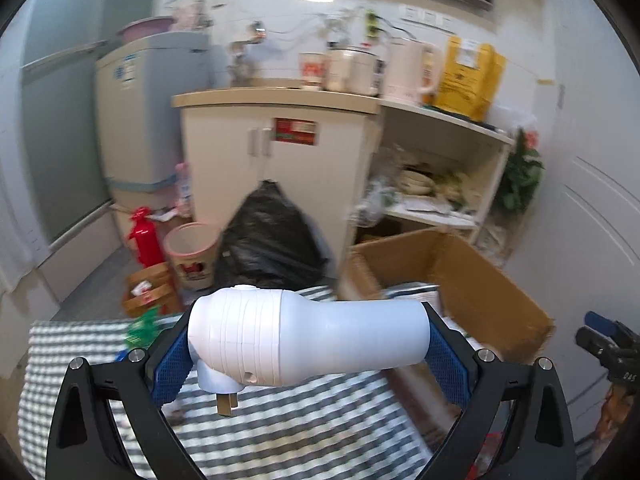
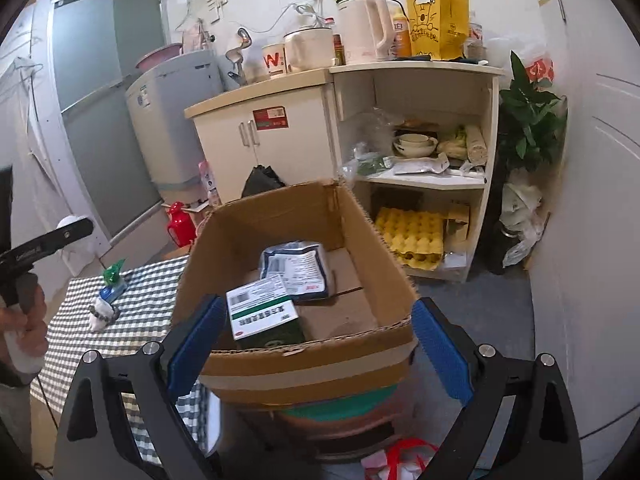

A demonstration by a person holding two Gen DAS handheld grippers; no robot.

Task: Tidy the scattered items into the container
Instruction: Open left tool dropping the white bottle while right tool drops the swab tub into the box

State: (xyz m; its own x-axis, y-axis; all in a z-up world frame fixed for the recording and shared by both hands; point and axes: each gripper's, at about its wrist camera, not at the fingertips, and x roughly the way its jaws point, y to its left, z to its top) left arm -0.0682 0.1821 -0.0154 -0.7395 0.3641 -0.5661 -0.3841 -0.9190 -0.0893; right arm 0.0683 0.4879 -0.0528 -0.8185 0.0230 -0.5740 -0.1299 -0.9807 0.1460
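While you read the left wrist view, note that your left gripper (image 1: 308, 354) is clamped end to end on the white plastic plug-in device (image 1: 308, 338), held above the grey-and-white checked tablecloth (image 1: 280, 432), with the open brown cardboard box (image 1: 476, 280) ahead to the right. Only the device's ends bear on the blue pads (image 1: 446, 364) — it may pivot or slip if you swing fast. In the right wrist view, your right gripper (image 2: 316, 350) stands wide open and empty, just before the box's near wall. A green-and-white carton (image 2: 264, 314) and a silver pouch (image 2: 296, 266) lie inside — a careless release could bounce off them. A small white bottle with a green top (image 2: 110, 286) waits on the cloth.
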